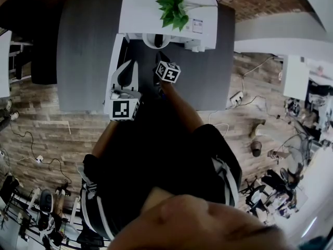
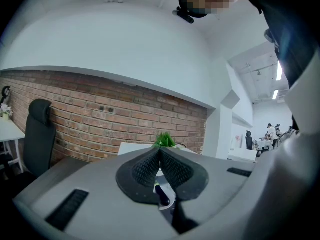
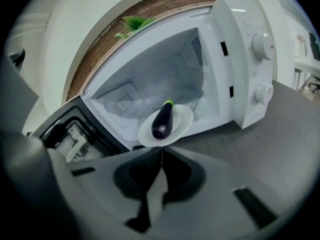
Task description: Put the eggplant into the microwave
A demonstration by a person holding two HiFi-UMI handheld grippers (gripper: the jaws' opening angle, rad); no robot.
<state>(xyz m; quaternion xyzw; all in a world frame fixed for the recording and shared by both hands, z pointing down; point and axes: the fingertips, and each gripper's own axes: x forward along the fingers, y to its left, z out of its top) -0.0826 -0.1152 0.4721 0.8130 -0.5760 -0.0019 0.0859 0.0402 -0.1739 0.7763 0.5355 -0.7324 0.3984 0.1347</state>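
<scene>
A dark purple eggplant [image 3: 163, 121] lies on a small white plate [image 3: 183, 120] at the mouth of the open white microwave [image 3: 250, 69]. The plate's far part is over the oven floor. My right gripper [image 3: 161, 151] is shut on the plate's near rim. In the head view the microwave [image 1: 166, 9] stands at the back of the grey table [image 1: 88, 46], with the right gripper [image 1: 158, 56] reaching to the plate [image 1: 149, 41]. My left gripper [image 1: 126, 72] hovers beside the open door [image 1: 113, 61]. It points up at the brick wall, and the left gripper [image 2: 160, 151] is shut on nothing.
A green plant [image 1: 173, 8] sits on top of the microwave. The open door [image 3: 65, 129] hangs to the left of the oven cavity. A black office chair [image 2: 36, 134] stands by the brick wall. Cables and gear lie on the wooden floor [image 1: 250, 119].
</scene>
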